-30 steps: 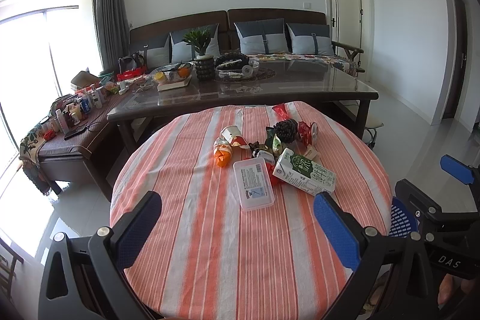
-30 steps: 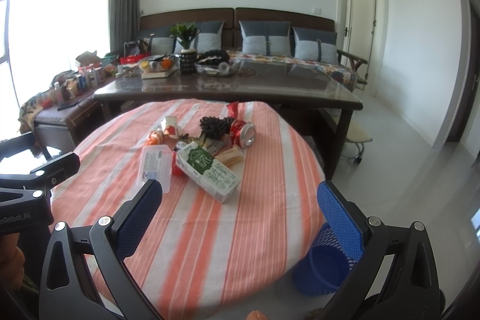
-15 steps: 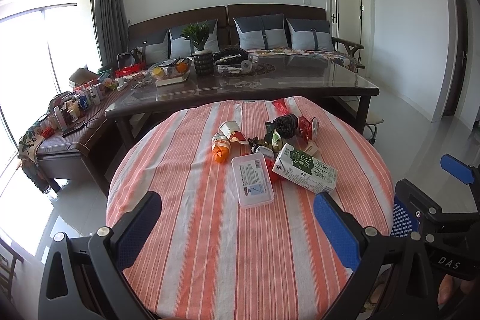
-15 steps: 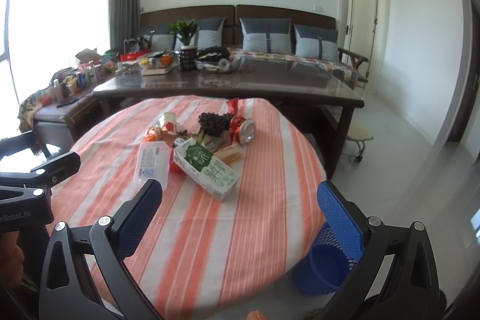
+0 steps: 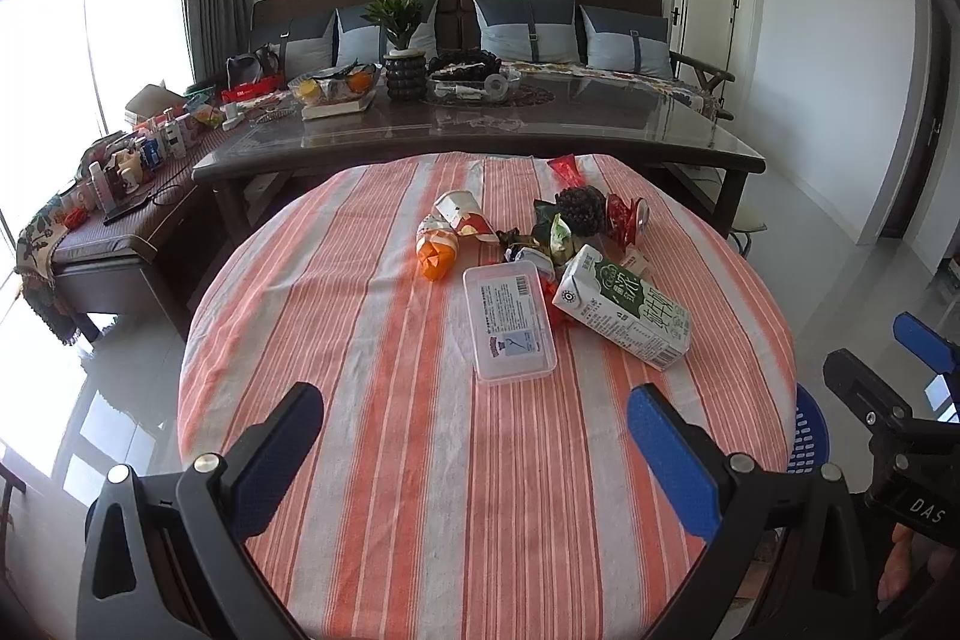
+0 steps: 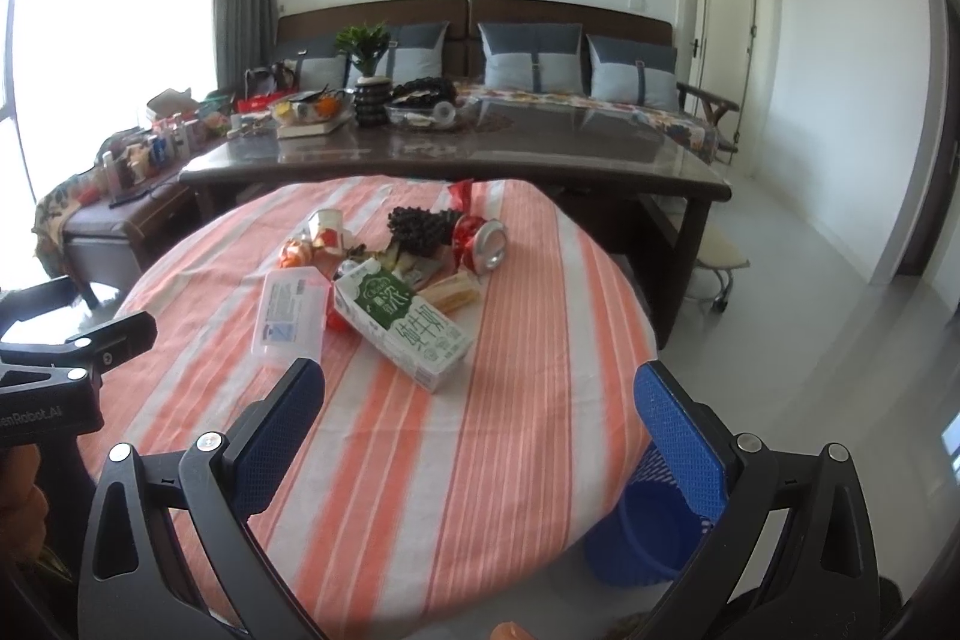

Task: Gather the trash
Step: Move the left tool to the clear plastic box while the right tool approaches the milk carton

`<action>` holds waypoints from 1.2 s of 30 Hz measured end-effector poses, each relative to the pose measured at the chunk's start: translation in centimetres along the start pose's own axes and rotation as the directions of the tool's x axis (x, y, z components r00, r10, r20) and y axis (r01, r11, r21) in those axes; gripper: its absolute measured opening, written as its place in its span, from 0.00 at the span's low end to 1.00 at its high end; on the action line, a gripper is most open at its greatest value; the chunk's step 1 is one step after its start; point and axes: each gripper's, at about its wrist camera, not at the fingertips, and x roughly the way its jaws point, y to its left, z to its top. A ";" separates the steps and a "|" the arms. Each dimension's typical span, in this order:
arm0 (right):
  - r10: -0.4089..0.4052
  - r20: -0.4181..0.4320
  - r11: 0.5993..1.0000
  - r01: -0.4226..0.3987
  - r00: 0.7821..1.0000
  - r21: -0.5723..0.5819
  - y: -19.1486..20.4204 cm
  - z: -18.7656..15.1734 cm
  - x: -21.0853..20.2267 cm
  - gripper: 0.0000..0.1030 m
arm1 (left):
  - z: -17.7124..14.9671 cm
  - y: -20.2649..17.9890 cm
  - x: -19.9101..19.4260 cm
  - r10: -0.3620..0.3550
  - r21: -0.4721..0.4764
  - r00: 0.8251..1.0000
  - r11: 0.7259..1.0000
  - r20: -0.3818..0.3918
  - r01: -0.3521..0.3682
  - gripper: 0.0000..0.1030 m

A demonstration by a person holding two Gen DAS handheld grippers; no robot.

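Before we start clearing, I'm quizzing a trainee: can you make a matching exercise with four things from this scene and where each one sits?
Things:
1. milk carton
2. clear plastic box
3. crushed red can
4. blue bin

Places:
A. on the floor beside the round table's right edge
B. far side of the trash pile, open end facing the camera
C. lying on its side, mid-table
D. flat, just left of the carton

Pairs: 1-C, 2-D, 3-B, 4-A

A dark long bench (image 5: 540, 130) stood behind, carrying a potted plant (image 5: 402, 40) and fruit bowl (image 5: 333, 85). Sofa cushions (image 5: 528, 28) lined the wall.
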 end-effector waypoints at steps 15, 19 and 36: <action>0.087 -0.078 0.996 -0.086 0.993 0.008 -2.2 -2.0 4.6 1.00 | -0.9 -1.1 8.5 -0.121 -0.044 0.979 0.992 -0.164 0.116 1.00; 0.108 -0.110 0.994 -0.106 0.988 0.020 -2.8 -2.6 5.9 1.00 | 0.4 -1.4 10.9 -0.092 -0.040 0.985 0.995 -0.148 0.087 1.00; 0.384 -0.339 0.834 -0.481 0.859 -0.272 -0.4 2.3 17.2 0.99 | 2.5 -0.7 16.6 -0.119 -0.020 0.969 0.993 -0.214 0.117 0.83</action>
